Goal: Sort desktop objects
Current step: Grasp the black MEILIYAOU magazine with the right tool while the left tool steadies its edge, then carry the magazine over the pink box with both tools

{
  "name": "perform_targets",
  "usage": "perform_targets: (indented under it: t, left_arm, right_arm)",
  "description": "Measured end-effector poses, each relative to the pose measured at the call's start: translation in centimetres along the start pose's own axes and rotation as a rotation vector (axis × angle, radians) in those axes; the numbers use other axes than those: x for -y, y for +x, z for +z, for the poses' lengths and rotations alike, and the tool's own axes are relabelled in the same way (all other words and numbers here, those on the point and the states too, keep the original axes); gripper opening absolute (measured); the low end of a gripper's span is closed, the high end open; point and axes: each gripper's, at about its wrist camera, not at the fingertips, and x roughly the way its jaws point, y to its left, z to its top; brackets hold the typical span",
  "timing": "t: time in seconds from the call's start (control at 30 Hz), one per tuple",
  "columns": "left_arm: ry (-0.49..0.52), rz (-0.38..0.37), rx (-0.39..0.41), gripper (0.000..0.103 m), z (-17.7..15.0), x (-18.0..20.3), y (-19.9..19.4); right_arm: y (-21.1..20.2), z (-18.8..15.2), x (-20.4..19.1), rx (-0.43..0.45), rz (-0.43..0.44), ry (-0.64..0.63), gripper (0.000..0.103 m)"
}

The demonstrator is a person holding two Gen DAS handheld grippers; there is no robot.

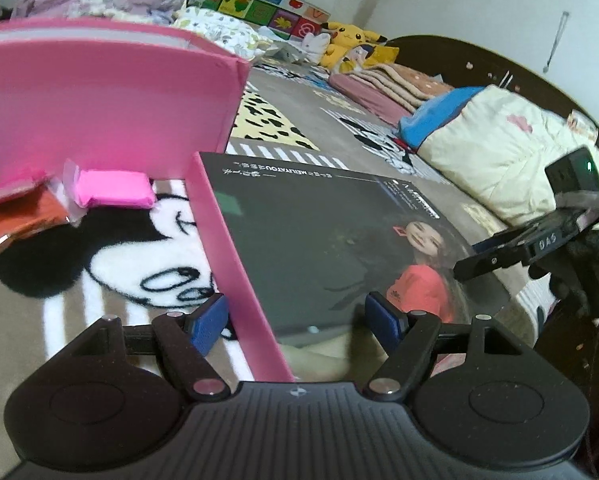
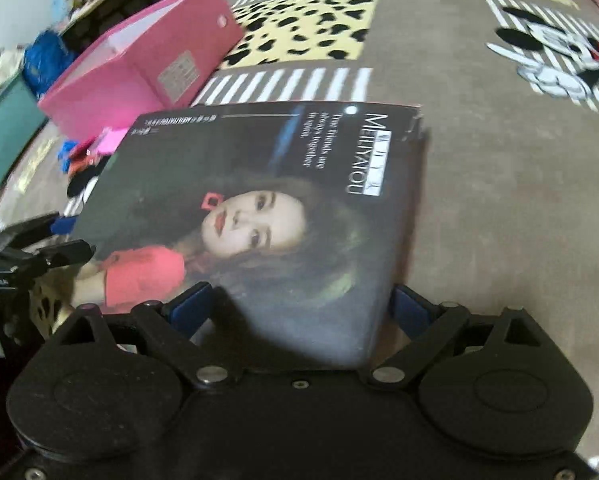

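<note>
A dark box lid with a girl's portrait (image 1: 331, 240) has pink side walls (image 1: 235, 264). My left gripper (image 1: 295, 320) is open, its blue fingers on either side of the pink wall and lid edge. My right gripper (image 2: 299, 312) is wide around the lid's near corner (image 2: 259, 220); I cannot tell whether its pads press on it. The right gripper shows in the left wrist view (image 1: 519, 252) at the lid's right edge. The pink box base (image 1: 99, 92) stands behind; it also shows in the right wrist view (image 2: 147, 64). A pink clay packet (image 1: 115, 194) and an orange packet (image 1: 23, 220) lie beside it.
A cartoon-print carpet (image 2: 479, 180) covers the floor. Folded blankets and a pillow (image 1: 499, 140) lie at the right, a yellow plush toy (image 1: 351, 40) at the back. A green bin (image 2: 3, 140) and blue bag (image 2: 43, 60) stand at the left.
</note>
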Motion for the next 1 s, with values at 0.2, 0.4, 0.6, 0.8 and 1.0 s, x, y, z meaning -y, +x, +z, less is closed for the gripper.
perform_targets:
  t: [0.2,0.4,0.6,0.8,1.0]
  left_arm:
    - [0.055,0.01,-0.008,0.075,-0.6,1.6,-1.3]
    - [0.08,0.03,0.042,0.075,-0.7,2.7,-4.1]
    - [0.036,0.071,0.095,0.075,-0.3,2.0,-7.5]
    - [-0.023,0.128,0.143,0.075,0.3,0.5,-11.1]
    - [-0.081,0.168,0.186,0.075,0.8,-1.7,-15.0]
  right_arm:
    - [-1.1,-0.9,-1.0,-0.034,-0.009,-0.023,0.097]
    - [-3.1,-2.0,-2.7,-0.018,-0.012,-0.025,0.096]
    - [-4.8,-1.5,-5.7,0.024,-0.001,-0.034,0.097]
    - [-6.1,0.6,-9.2,0.071,0.041,-0.05,0.097]
    - [-6.5,3.1,-13.2,0.105,0.075,-0.078,0.097]
